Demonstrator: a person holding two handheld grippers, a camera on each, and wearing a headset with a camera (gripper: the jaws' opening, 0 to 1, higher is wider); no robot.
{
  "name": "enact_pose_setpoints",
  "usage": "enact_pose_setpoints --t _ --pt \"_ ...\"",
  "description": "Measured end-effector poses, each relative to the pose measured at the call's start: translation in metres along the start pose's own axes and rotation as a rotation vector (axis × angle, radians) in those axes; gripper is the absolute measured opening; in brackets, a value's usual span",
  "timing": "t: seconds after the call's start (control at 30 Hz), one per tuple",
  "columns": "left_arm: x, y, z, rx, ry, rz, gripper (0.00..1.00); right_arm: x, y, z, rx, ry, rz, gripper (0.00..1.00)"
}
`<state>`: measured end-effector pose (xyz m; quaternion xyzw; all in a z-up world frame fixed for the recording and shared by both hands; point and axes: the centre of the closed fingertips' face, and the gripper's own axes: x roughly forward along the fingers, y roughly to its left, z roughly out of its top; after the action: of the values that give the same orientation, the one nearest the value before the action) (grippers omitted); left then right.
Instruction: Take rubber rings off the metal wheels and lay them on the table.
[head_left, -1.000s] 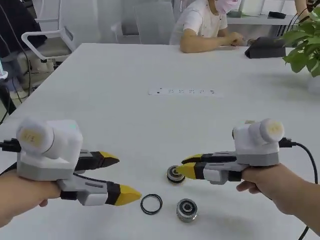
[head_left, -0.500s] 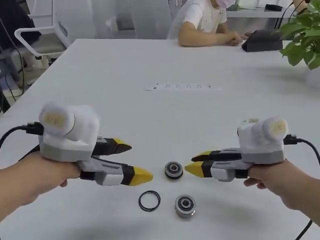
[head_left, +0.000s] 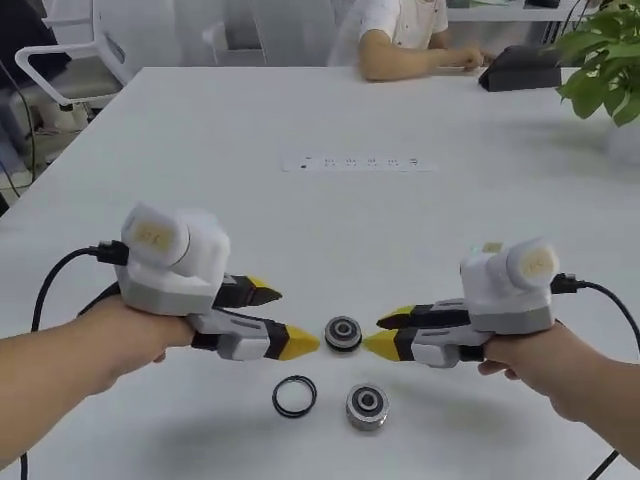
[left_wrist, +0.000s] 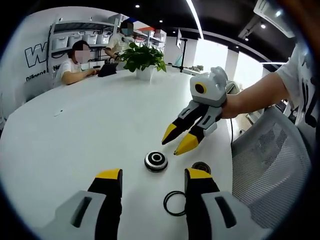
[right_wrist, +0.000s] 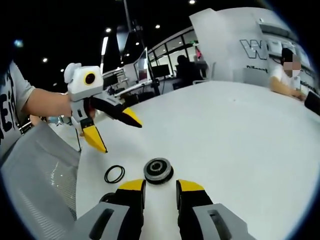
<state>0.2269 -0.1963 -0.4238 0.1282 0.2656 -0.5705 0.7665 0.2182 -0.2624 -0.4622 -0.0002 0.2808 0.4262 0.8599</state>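
Lower middle of the head view: the left tool (head_left: 282, 318) is hanging released. One rubber ring (head_left: 275, 397) is lying flat on the tabletop (head_left: 300, 230). Two wheels are lying flat, holes facing up: upper metal wheel (head_left: 343, 333) between the tools, lower metal wheel (head_left: 367, 405) beside the ring. The right tool (head_left: 387, 332) is also hanging released.

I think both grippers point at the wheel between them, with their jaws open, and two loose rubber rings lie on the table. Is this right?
Not quite. Just one loose rubber ring lies on the table, as the head view shows. The rest holds: the left gripper and the right gripper point at the wheel between them, with their jaws open.
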Motion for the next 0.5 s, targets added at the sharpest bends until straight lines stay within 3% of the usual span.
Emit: enact_pose_setpoints --t 0.27,0.5 --pt "0.015 0.002 -0.005 -0.006 0.014 -0.008 0.39 0.006 0.000 -0.003 -0.019 0.014 0.001 0.22" --pt "0.028 -0.002 0.000 0.000 0.012 -0.026 0.35 0.008 0.000 -0.005 -0.025 0.023 0.003 0.21"
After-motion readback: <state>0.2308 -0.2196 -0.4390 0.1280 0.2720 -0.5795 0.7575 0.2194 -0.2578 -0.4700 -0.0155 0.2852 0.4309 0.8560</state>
